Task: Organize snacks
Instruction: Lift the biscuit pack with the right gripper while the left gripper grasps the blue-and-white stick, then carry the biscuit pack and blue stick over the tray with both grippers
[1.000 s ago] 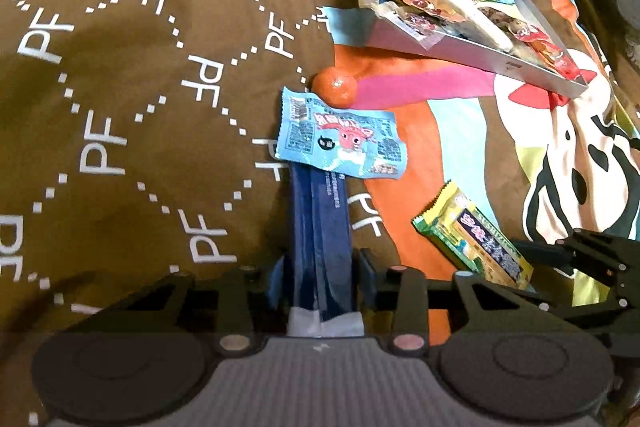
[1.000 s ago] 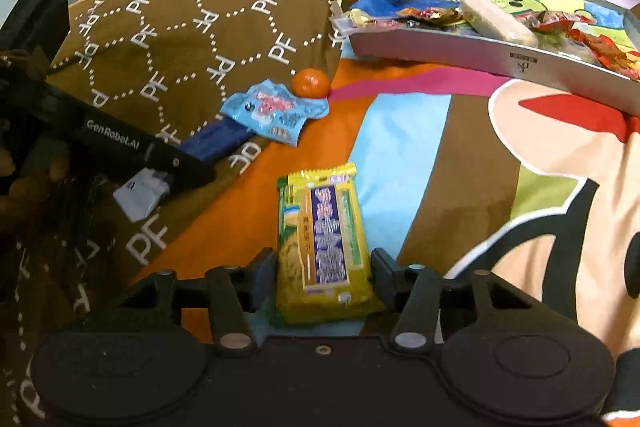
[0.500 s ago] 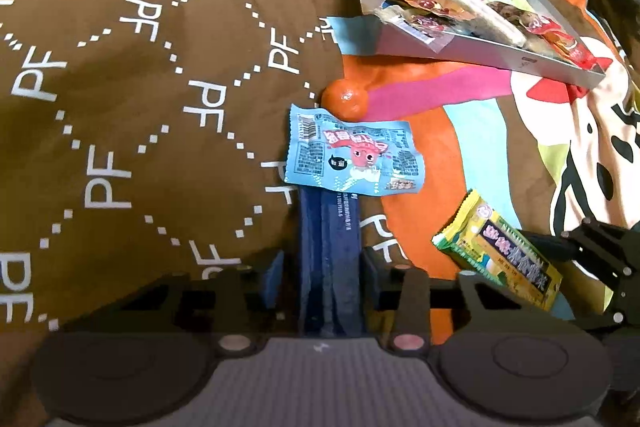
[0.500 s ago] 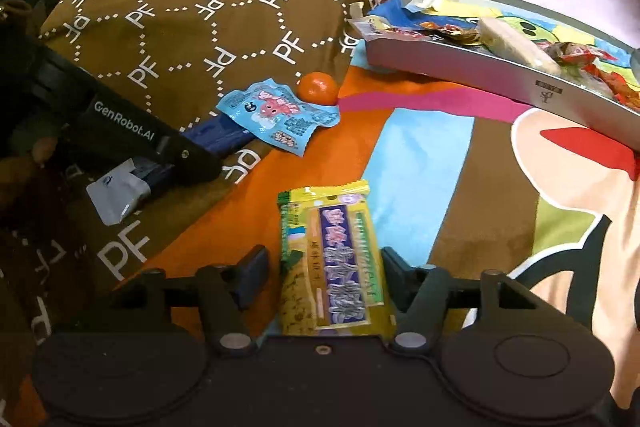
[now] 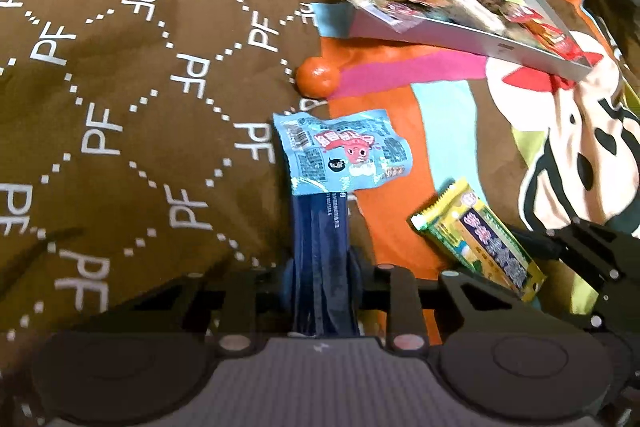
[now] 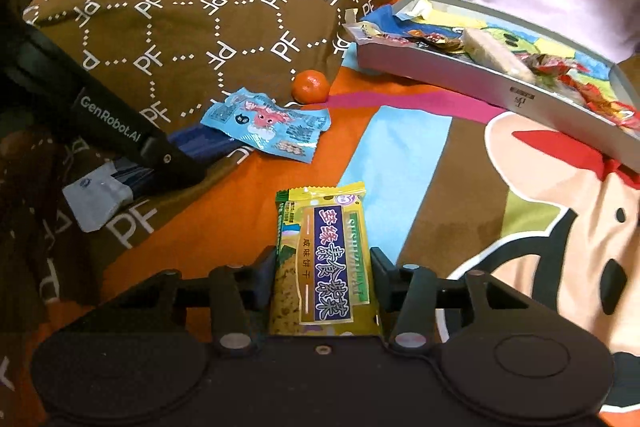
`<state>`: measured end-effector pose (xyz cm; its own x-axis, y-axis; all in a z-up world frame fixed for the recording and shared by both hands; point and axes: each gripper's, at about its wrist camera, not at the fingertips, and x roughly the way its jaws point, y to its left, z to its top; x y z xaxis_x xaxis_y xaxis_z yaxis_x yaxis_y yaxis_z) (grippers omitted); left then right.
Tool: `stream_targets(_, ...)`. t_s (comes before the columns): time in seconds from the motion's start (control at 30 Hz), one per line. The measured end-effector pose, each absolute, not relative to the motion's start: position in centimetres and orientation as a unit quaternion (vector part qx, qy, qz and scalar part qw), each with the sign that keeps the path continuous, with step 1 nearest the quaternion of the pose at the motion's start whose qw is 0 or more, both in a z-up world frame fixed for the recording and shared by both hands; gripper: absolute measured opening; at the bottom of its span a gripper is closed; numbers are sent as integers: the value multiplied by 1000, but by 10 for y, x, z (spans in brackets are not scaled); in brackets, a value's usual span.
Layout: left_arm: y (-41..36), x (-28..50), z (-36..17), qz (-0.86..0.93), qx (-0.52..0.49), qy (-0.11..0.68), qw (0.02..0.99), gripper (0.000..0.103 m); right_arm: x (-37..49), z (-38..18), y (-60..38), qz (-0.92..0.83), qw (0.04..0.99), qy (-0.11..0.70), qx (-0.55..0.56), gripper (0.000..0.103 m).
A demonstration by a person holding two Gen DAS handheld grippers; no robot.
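Snacks are partly sorted: several wrappers already lie in the grey tray [image 6: 496, 89] at the far side of the bed, while four things remain on the cover. My left gripper [image 5: 320, 277] has just clenched on the dark blue packet [image 5: 320, 247], whose far end lies under the light blue packet [image 5: 346, 151]. My right gripper [image 6: 323, 265] has been closing around the yellow biscuit pack [image 6: 324, 263]; whether it pinches yet I cannot tell. The orange [image 6: 310, 87] sits near the tray's front wall, which both loads must clear; the cover between lies open.
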<state>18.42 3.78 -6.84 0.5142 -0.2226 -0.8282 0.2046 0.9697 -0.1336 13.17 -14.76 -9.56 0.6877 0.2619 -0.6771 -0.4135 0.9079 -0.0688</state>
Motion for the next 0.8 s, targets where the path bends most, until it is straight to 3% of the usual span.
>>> stream_targets(0.8,-13,115,-73,-201,-32,501,841,29,63,-88,-181,137,921,291,-218,49)
